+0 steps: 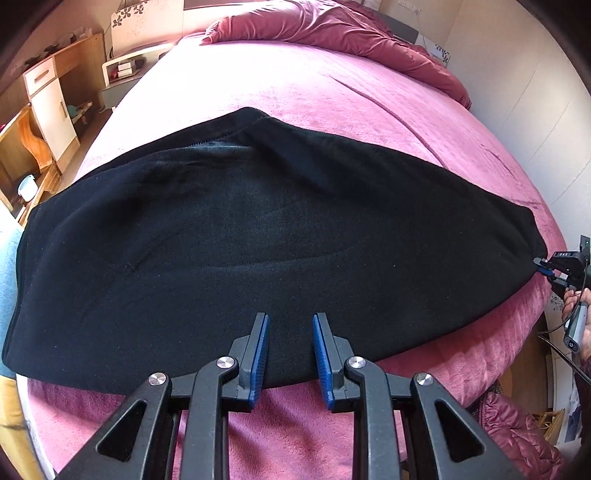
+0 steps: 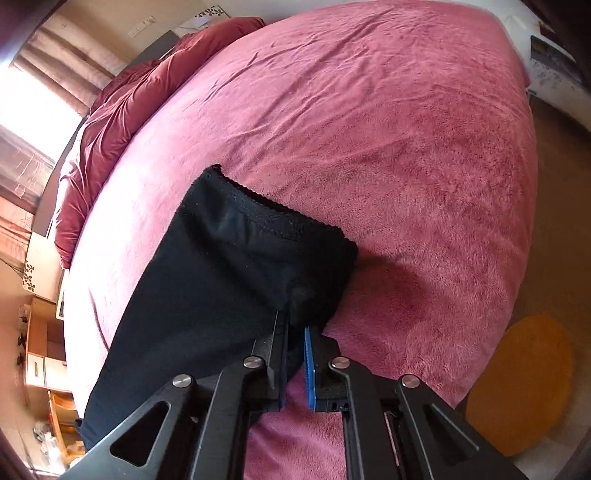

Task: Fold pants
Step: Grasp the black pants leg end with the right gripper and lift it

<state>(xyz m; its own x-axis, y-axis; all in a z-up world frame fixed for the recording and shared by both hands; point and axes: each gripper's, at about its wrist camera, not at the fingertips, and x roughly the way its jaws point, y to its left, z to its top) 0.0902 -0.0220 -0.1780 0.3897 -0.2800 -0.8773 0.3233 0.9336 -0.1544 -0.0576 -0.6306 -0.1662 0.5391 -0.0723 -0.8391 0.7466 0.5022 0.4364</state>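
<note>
Pants [image 1: 258, 236]: one pair, black, lying flat on the bed [image 1: 332, 107], straight ahead of the left hand-held gripper and stretching off to its right; apparently doubled leg over leg already, though hard to confirm.
Cuff end [image 2: 280, 236]: just beyond the right hand-held gripper's tips, hem stitching visible along the far edge.
Left hand-held gripper [image 1: 290, 321]: jaws apart, nothing between the pads; hovering at the near long edge of the pants, tips over the cloth. Contact with cloth not certain.
Right hand-held gripper [image 2: 295, 326]: jaws close together with a corner of the cuff pinched between them; from the left wrist view, seen far to the right at the tip of the garment [image 1: 546, 271].
Handling, judged: thick fleece-like knit, soft and limp, no stiffness; light enough for one jaw pair but bound to sag and drag on the plush bed cover. Not slippery, not fragile. Layers likely to shift apart unless both are caught together.
Where to grip, judged: hem corners at the cuff end, edge seams along the near side; pinch through all layers at once.
Count: pants, one; hand-held grippers, two; blue pads [image 1: 260, 354], two per gripper; bed, one; bunched duvet [image 1: 332, 33] at the far end, one; round orange mat [image 2: 524, 384] on the floor to the right, one.
</note>
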